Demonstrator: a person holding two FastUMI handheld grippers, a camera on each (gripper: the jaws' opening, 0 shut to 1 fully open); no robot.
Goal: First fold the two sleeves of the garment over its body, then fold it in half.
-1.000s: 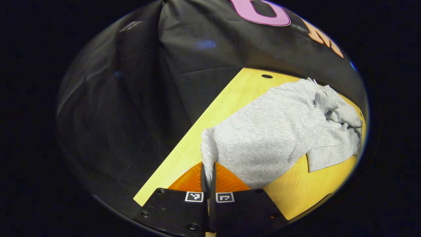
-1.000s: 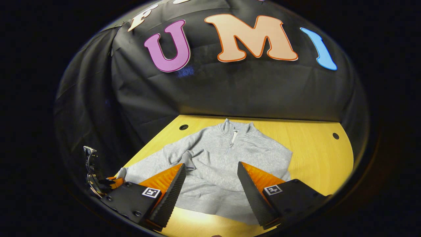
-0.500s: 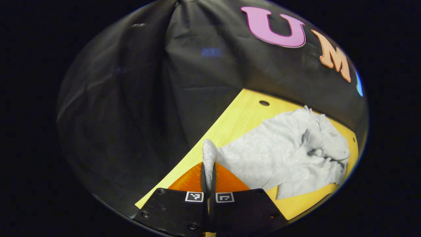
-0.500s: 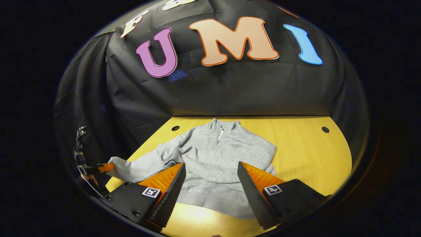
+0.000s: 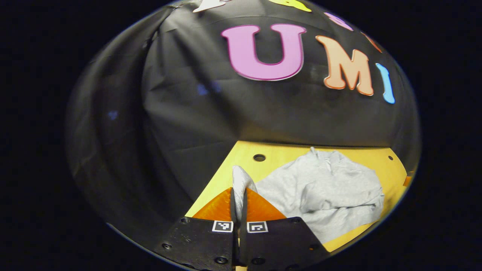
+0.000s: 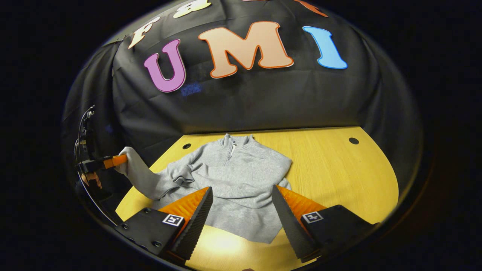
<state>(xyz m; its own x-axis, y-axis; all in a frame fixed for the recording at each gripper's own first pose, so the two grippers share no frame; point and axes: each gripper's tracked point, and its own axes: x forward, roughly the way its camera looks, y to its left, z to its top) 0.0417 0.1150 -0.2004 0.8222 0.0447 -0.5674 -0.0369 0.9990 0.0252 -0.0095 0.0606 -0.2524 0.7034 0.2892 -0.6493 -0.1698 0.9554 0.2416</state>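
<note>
A grey zip-neck sweatshirt [image 6: 237,177] lies on the yellow wooden table [image 6: 339,169], collar toward the back wall. One sleeve is folded across its body. The other sleeve [image 6: 141,177] is lifted off the table's left side, its cuff [image 5: 240,180] pinched in my left gripper [image 5: 238,195], which is shut on it. In the right gripper view that same left gripper [image 6: 113,161] hangs above the table's left edge, a hand behind it. My right gripper [image 6: 241,205] stands open above the sweatshirt's hem, nothing between its fingers.
Black cloth walls close the booth behind and to the left. The table [image 5: 271,150] has small round holes [image 6: 353,140] near its back corners. Bare wood stretches right of the sweatshirt.
My left gripper has risen and swung left with the cuff, pulling the sleeve up off the table. The right gripper has drawn back a little and stays open.
</note>
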